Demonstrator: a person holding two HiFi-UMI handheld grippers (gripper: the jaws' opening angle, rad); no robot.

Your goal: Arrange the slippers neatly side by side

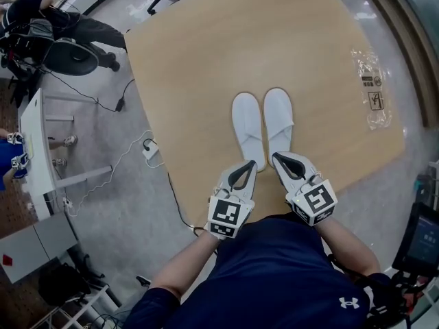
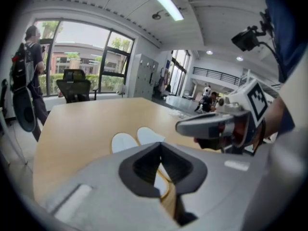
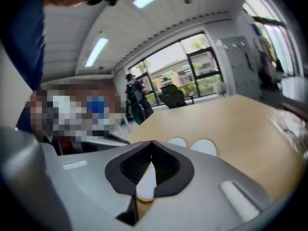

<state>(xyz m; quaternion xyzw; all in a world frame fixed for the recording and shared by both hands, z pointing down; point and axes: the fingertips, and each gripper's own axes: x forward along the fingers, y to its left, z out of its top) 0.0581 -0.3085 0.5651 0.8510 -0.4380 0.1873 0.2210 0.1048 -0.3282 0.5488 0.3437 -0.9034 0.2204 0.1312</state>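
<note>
Two white slippers lie side by side on the wooden table point(image 1: 206, 53), toes pointing away from me: the left slipper point(image 1: 247, 129) and the right slipper point(image 1: 278, 123). My left gripper point(image 1: 252, 164) hovers just behind the left slipper's heel, shut and holding nothing. My right gripper point(image 1: 276, 157) hovers behind the right slipper's heel, also shut and holding nothing. In the left gripper view the jaw tips point(image 2: 160, 145) meet, with both slippers point(image 2: 124, 141) beyond and the right gripper point(image 2: 226, 124) to the right. In the right gripper view the tips point(image 3: 151, 142) meet too, above the slippers point(image 3: 204, 146).
A clear plastic bag point(image 1: 371, 88) lies near the table's right edge. Office chairs point(image 1: 68, 53) and a person stand beyond the far left corner. Cables and a power strip point(image 1: 149, 149) lie on the floor left of the table. A white desk point(image 1: 34, 156) stands at the left.
</note>
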